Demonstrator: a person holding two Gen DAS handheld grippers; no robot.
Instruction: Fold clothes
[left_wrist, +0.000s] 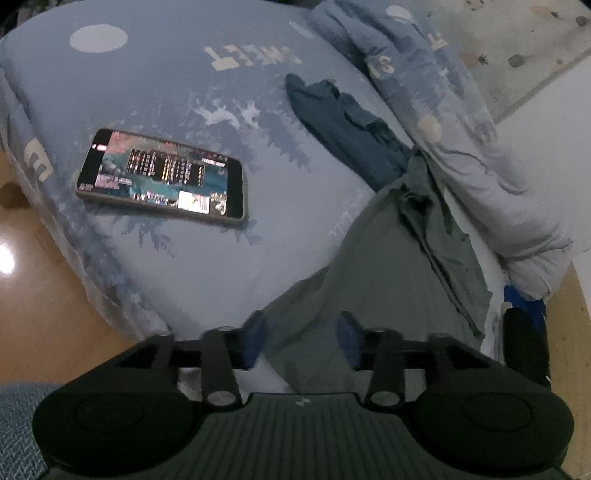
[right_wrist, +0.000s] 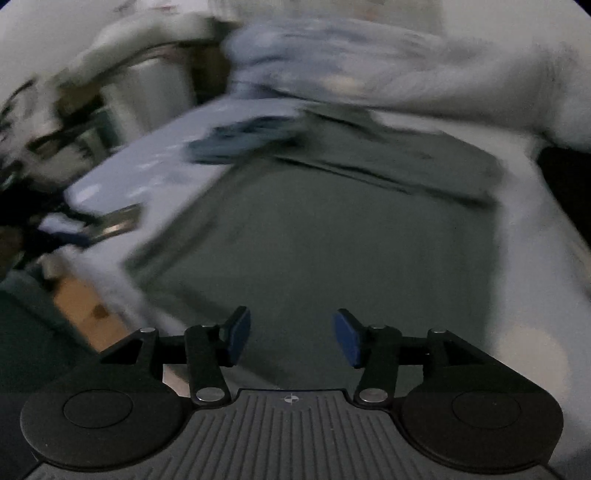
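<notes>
A grey-green garment (left_wrist: 388, 258) lies spread flat on the blue patterned bedcover (left_wrist: 184, 92), and its near edge runs under my left gripper (left_wrist: 302, 339). That gripper is open, its blue pads standing apart over the cloth without pinching it. In the blurred right wrist view the same garment (right_wrist: 332, 221) fills the middle as a flat, squared shape. My right gripper (right_wrist: 293, 338) hovers open above its near part with nothing between the pads. A crumpled dark blue garment (left_wrist: 340, 125) lies just beyond the grey-green one, also visible in the right wrist view (right_wrist: 240, 140).
A phone (left_wrist: 162, 175) with a lit screen lies on the bedcover to the left. A bunched pale blue duvet (left_wrist: 461, 129) runs along the right side. Wooden floor (left_wrist: 37, 295) shows past the bed's left edge. A black and blue object (left_wrist: 524, 332) sits at the garment's right.
</notes>
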